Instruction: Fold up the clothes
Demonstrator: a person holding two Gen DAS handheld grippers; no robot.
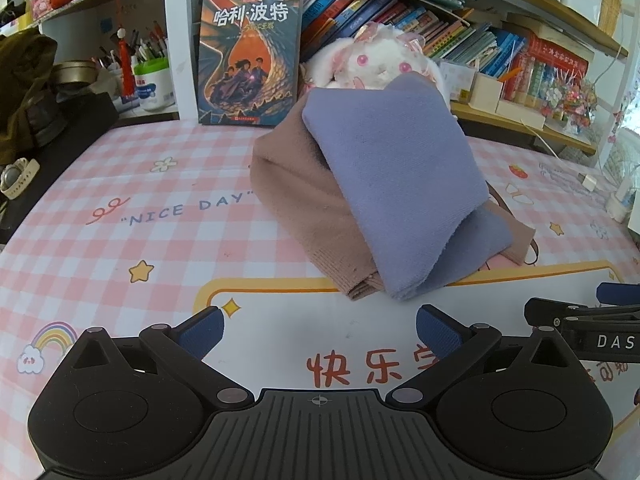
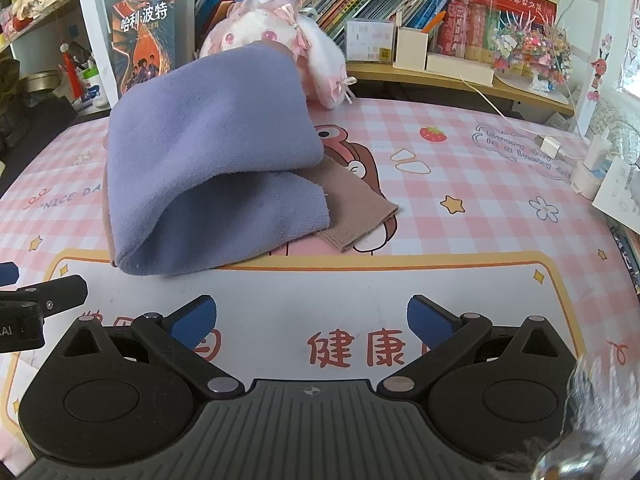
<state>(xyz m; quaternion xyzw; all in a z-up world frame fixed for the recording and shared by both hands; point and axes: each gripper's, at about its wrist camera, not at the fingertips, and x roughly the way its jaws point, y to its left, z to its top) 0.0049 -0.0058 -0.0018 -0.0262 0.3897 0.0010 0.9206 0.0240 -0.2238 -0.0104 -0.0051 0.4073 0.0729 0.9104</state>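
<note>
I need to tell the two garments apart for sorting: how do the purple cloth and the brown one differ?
The purple cloth lies on top, folded over with its open edge gaping; the brown cloth lies beneath, flatter. The purple looks smooth and fleecy; the brown shows a ribbed hem. Both rest together on the pink checked mat.

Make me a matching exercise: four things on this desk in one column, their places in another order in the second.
1. purple cloth
2. brown garment
3. plush rabbit
4. book

a. upright against the shelf
b. lying folded on top
c. behind the pile
d. under another cloth, on the mat

Pairs: 1-b, 2-d, 3-c, 4-a
</note>
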